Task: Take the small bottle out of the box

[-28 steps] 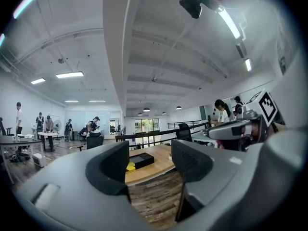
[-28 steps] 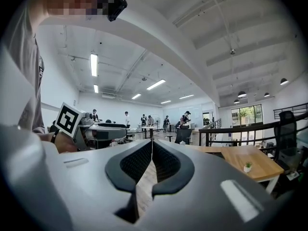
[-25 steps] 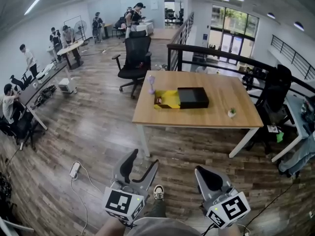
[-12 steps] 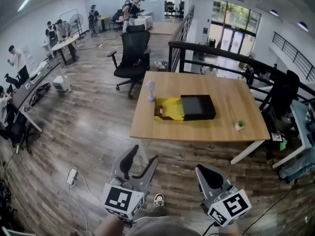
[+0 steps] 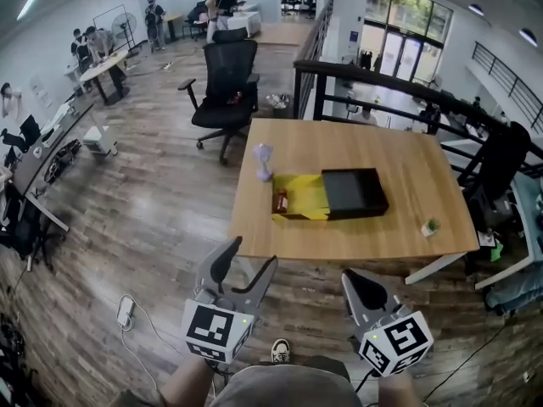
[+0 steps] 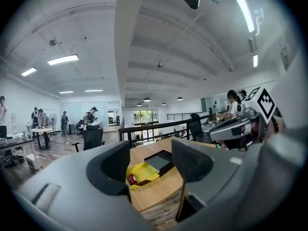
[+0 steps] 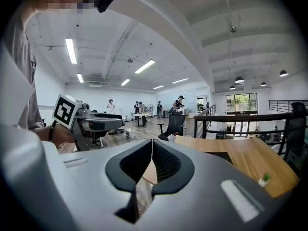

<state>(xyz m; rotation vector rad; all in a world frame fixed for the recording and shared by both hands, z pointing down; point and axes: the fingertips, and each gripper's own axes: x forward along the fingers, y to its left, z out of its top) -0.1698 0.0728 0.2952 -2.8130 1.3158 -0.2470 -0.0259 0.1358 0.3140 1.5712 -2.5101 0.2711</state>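
Beyond both grippers, well apart from them, a wooden table (image 5: 356, 237) was seen on the plank floor (image 5: 161, 202) of an open office. A black office chair (image 5: 227, 87) was set behind the table and a dark railing (image 5: 382, 81) ran past its far side. People were gathered at desks far to the left.

A box was laid on the table, its yellow tray (image 5: 303, 195) drawn leftward out of a black sleeve (image 5: 355, 192). The small bottle (image 5: 281, 201) was seen at the tray's left end. A small potted plant (image 5: 431, 226) was placed near the table's right front corner.

The left gripper (image 5: 253, 254) was held with its jaws wide apart and empty. Only its own view framed the tray and the red bottle in the gap between them. The right gripper (image 5: 356, 282) was pressed closed on nothing. Its view gave the plant and the ceiling lights (image 7: 70, 50).
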